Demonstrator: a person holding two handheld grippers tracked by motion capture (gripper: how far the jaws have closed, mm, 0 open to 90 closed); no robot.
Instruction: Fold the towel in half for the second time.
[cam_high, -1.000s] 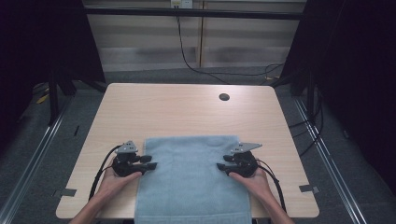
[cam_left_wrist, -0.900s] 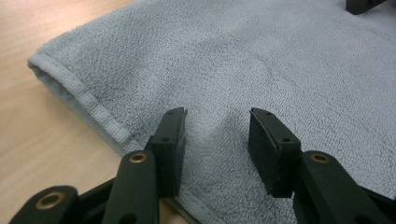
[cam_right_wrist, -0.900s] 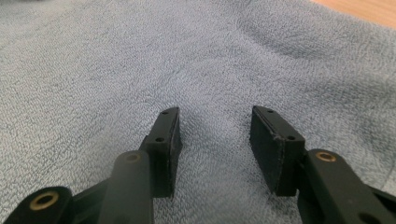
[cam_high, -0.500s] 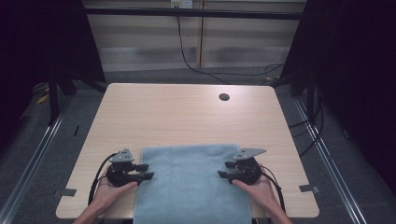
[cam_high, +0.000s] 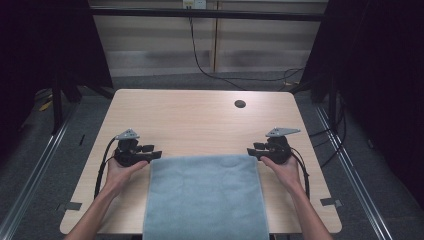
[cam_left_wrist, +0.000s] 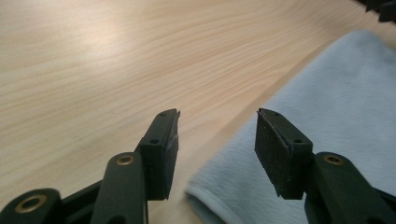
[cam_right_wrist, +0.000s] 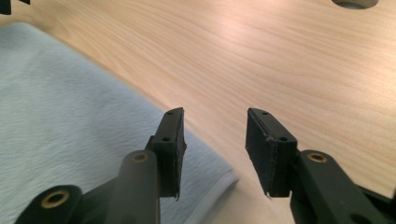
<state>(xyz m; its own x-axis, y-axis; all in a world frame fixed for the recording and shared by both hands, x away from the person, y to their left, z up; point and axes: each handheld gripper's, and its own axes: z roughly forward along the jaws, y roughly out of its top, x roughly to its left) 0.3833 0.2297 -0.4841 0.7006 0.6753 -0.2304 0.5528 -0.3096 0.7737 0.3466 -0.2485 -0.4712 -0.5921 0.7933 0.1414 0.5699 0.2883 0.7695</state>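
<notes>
Working a towel (cam_high: 204, 195) spread flat on the near middle of the table (cam_high: 200, 120), with its near end hanging over the near edge. Looks laid out square on purpose, far edge straight across, probably so both far corners can be reached at once.

Keeping the left gripper (cam_high: 152, 151) just off the far left corner, tips pointing right toward the cloth. Spread wide, having just been opening, and pinching nothing. Seen from the left gripper view: corner lying on the wood below the gap, not pressed by either pad.

Mirroring that with the right gripper (cam_high: 254, 149) at the far right corner, tips pointing left. Spread too, though just been closing a little, with nothing between the pads. Seen from the right gripper view: hemmed corner flat on the table under and beside the left jaw, untouched.

Judged as a pause between grips: one tool per corner, level with the far edge, most likely for an even pull or fold with no skew. Next move likely to need each lower jaw slipped under a hem, since flat cloth gives little to bite.

Leaving the far half of the table bare apart from the hole (cam_high: 240, 104), well clear of the towel.
</notes>
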